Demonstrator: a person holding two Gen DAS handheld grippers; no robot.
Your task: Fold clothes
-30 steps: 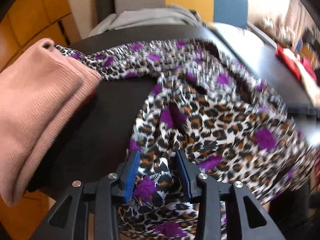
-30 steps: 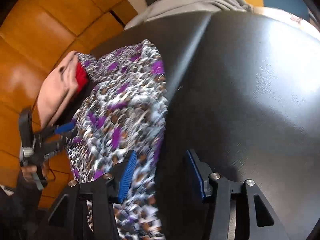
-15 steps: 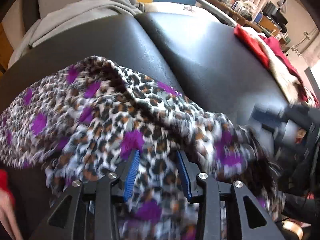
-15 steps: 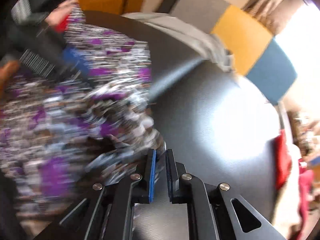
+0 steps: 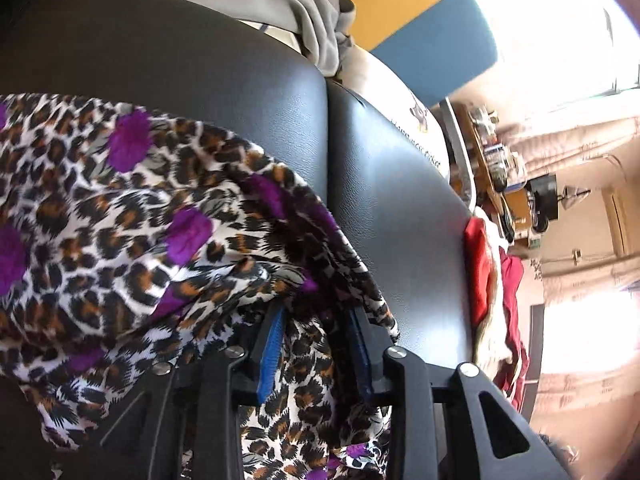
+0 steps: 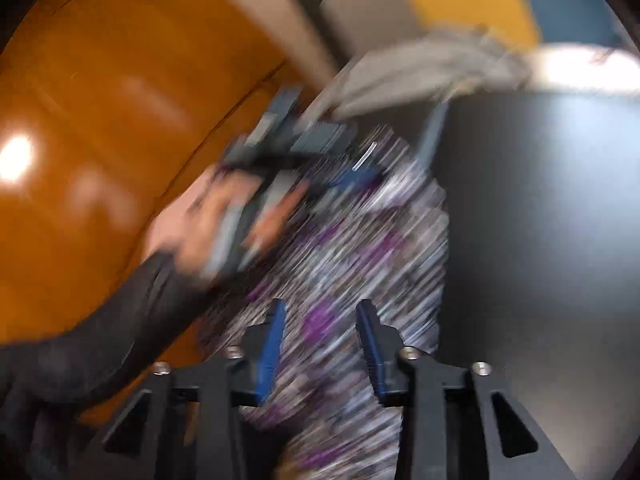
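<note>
Our left gripper [image 5: 316,344] has been closing around the leopard-print, purple-spotted satin garment [image 5: 132,216]. Our right gripper [image 6: 322,340], just reopened, straddles it unpinched. We judge the slippery cloth may slide off the black padded table [image 5: 400,208].

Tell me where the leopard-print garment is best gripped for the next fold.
Probably at the rumpled edge of the leopard-print garment nearest the seam of the dark surface, coming from the near side: that edge bunches up in loose folds, while the rest lies flatter.
</note>
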